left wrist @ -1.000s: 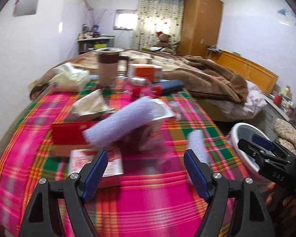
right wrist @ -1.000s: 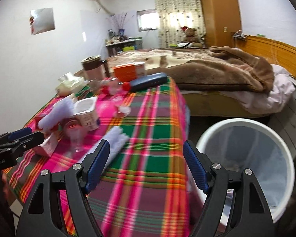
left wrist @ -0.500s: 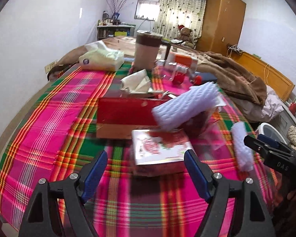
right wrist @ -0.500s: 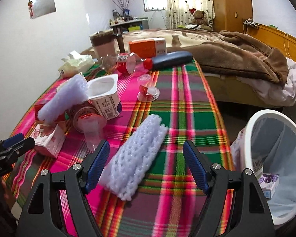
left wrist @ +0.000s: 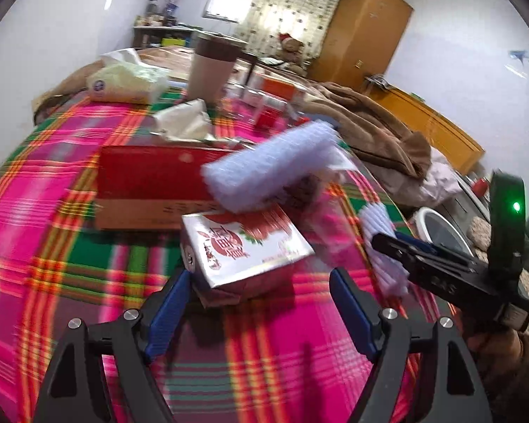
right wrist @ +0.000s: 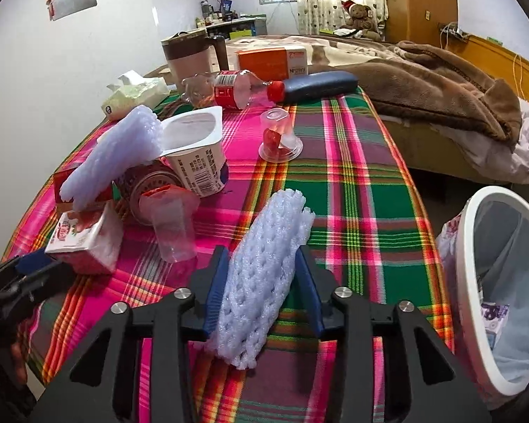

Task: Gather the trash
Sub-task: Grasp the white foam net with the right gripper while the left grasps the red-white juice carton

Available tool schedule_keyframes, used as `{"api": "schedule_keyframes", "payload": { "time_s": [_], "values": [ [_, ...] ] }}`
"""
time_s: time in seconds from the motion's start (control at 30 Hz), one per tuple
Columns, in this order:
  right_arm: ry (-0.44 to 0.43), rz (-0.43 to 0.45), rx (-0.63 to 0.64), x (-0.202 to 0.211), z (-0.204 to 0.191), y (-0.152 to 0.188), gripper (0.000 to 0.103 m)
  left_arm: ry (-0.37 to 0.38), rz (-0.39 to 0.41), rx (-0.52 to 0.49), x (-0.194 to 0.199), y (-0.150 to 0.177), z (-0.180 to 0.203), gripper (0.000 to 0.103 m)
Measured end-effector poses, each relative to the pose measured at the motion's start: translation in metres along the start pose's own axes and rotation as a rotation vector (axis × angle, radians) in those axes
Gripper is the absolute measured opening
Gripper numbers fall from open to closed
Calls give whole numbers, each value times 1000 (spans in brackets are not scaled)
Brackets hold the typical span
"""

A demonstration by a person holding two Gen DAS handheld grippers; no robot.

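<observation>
A white foam net sleeve (right wrist: 264, 264) lies on the plaid tablecloth (right wrist: 352, 211). My right gripper (right wrist: 261, 252) is around it, its jaws closing, and both blue pads press its sides. The left wrist view shows that gripper (left wrist: 398, 246) at the right on the same sleeve (left wrist: 381, 236). A small red and white drink carton (left wrist: 243, 246) lies just ahead of my left gripper (left wrist: 261, 275), which is open, with the carton's near corner beside its left finger. A second foam net (left wrist: 271, 169) rests on the pile behind the carton.
A white trash bin (right wrist: 469, 246) with a liner stands off the table's right edge. The pile holds a yogurt tub (right wrist: 197, 151), a clear plastic cup (right wrist: 172, 225) and a red box (left wrist: 148, 176). Farther back are a jelly cup (right wrist: 278, 134), a bottle (right wrist: 229, 88) and a mug (right wrist: 187, 56).
My right gripper came down over the foam net and closed on it. My left gripper dropped closer to the carton, still open.
</observation>
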State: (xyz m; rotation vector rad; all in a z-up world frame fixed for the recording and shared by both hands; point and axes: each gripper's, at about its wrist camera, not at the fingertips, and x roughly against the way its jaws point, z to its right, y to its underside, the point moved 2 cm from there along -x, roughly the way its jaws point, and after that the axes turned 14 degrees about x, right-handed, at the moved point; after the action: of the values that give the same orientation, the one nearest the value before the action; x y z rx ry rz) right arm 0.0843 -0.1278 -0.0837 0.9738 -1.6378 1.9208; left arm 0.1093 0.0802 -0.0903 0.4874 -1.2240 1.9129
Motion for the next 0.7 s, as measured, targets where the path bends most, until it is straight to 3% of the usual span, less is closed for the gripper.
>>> {"api": "schedule_keyframes", "payload": {
  "time_s": [0.17, 0.27, 0.43, 0.5, 0.57, 0.7],
  "values": [
    [23, 9, 23, 4, 2, 0, 29, 75, -48, -38, 1, 16, 21, 80],
    [14, 9, 24, 3, 4, 0, 28, 74, -49, -93, 4, 21, 32, 80],
    [7, 17, 27, 4, 6, -1, 24, -89, 116, -147, 20, 4, 26, 80],
    [8, 20, 29, 4, 6, -2, 23, -85, 98, -147, 13, -4, 20, 80],
    [0, 23, 22, 5, 8, -2, 23, -84, 20, -137, -3, -11, 14, 80],
    [-6, 25, 15, 6, 9, -1, 23, -37, -22, -164, -16, -12, 16, 80]
  ]
}}
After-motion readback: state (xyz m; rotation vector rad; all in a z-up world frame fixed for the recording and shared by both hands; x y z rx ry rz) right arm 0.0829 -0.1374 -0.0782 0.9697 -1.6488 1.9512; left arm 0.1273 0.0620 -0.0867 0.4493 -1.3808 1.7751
